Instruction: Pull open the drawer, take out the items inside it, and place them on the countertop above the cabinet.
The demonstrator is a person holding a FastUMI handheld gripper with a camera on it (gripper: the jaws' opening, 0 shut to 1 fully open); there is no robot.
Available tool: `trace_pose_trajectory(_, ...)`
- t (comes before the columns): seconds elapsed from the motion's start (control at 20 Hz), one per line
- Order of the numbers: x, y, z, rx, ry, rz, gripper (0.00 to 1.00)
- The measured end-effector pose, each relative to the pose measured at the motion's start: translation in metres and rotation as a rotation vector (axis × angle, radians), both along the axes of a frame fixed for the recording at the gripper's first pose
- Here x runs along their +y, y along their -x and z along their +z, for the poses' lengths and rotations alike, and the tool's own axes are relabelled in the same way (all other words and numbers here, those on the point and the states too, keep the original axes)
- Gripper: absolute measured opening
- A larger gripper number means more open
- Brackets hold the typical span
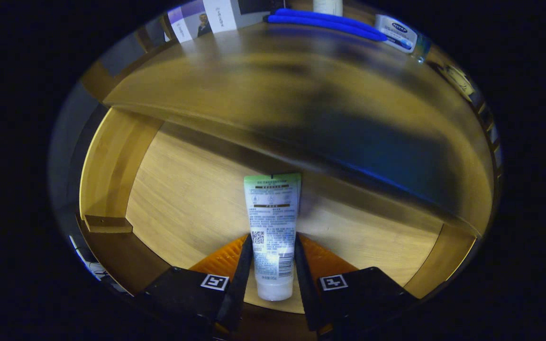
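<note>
One tube point(273, 227), one blue toothbrush point(325, 21), one jar point(398, 33), one drawer point(112, 161)

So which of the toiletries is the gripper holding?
The white tube, pinched between the gripper's fingers over the open drawer; the other items sit on the countertop beyond.

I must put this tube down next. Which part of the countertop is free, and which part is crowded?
The gripper is shut on the tube over the open drawer. The countertop is bare across its near and middle part. The far edge is crowded: blue item, labelled jar, booklet.
</note>
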State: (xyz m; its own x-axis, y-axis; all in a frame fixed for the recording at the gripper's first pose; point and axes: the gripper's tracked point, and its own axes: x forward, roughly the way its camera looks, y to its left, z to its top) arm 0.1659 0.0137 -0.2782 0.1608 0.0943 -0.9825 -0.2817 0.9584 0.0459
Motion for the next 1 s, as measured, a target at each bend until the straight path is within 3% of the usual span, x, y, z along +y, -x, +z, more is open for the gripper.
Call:
trace_pose_trajectory(0.2,-0.003,-0.006,0.004,-0.063,0.070,0.158,0.39)
trace_pose_trajectory(0.3,-0.003,-0.006,0.003,-0.070,0.092,0.215,0.25)
trace_pose_trajectory(1.0,0.006,-0.030,0.064,-0.296,-0.147,0.220,0.25)
